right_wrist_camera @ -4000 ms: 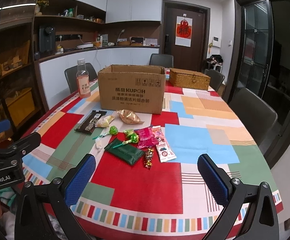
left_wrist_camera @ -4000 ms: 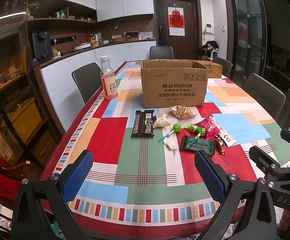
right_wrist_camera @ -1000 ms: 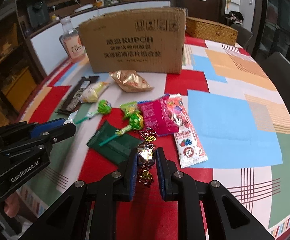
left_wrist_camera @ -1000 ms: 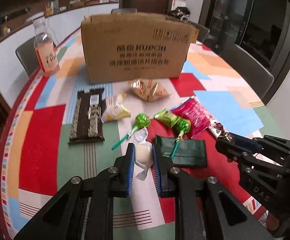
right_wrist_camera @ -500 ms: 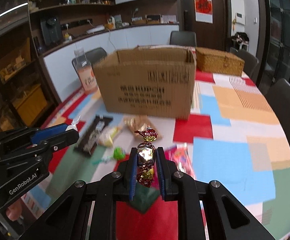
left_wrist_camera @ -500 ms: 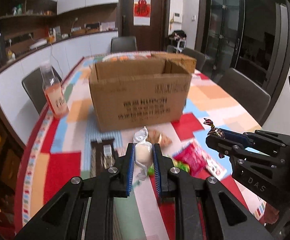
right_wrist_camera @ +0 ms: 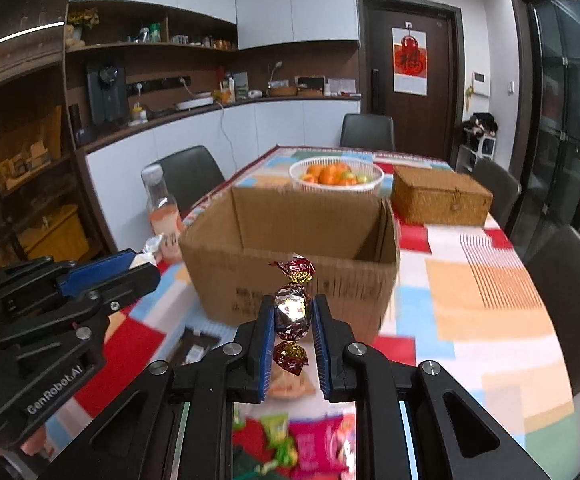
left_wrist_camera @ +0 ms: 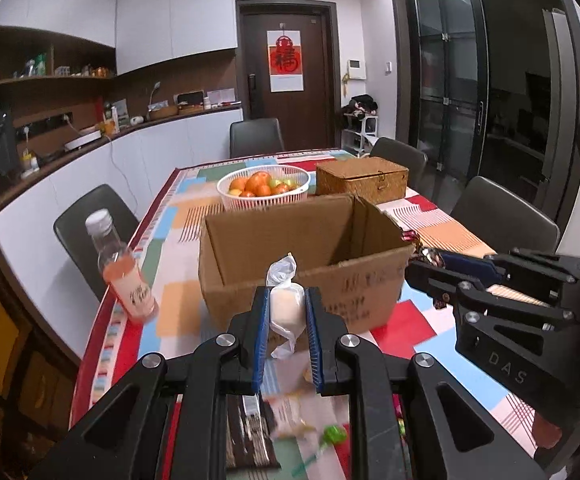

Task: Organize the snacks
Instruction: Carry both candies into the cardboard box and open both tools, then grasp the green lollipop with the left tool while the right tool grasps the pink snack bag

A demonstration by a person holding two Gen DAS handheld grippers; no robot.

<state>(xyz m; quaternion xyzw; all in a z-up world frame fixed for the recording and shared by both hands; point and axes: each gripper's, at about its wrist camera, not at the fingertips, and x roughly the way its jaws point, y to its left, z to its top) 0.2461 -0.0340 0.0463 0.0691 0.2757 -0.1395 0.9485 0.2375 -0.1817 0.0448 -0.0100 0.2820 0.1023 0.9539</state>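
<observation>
While both tongs are up off the bench w/ a sweet each, nothing looks dropped in the box yet, so this is early days imo.

Left wrist view: left tongs [left_wrist_camera: 287, 320] are clamped tight on a white wrapped candy [left_wrist_camera: 286, 310], pads pressing both sides, twist ends sticking out top and bottom. It's held in the air just short of the cardboard box [left_wrist_camera: 306, 256], which sits open-topped on the bench [left_wrist_camera: 442, 344] w/ the patchwork cloth. What I can see of the box's inside looks bare, but the bottom is hidden so can't say for sure. Right tongs [left_wrist_camera: 420, 262] poke in from the right edge, near the box's right corner, w/ a bit of shiny wrapper at the tip. Bottle of pink drink [left_wrist_camera: 124, 276] stands left of the box; fruit basket [left_wrist_camera: 264, 186] and wicker case [left_wrist_camera: 362, 180] sit behind it. Down low, blurry: a dark snack pack [left_wrist_camera: 250, 436] and a green lollipop [left_wrist_camera: 332, 436] lying on the cloth.

Right wrist view: right tongs [right_wrist_camera: 292, 328] are shut on a foil candy [right_wrist_camera: 292, 312], red/gold twists above and below the pads. Also airborne, in front of the box's near wall, not over the opening yet. Left tongs come in from the left, white wrapper peeking out the tip. Under the fingers there's a pink packet [right_wrist_camera: 322, 444] and green sweets [right_wrist_camera: 278, 436], smeared by blur.

So: 2 sweets picked, 0 confirmed in the box, and a fair pile left on the bench. Next bit prob needs both carried over the rim, then released.
</observation>
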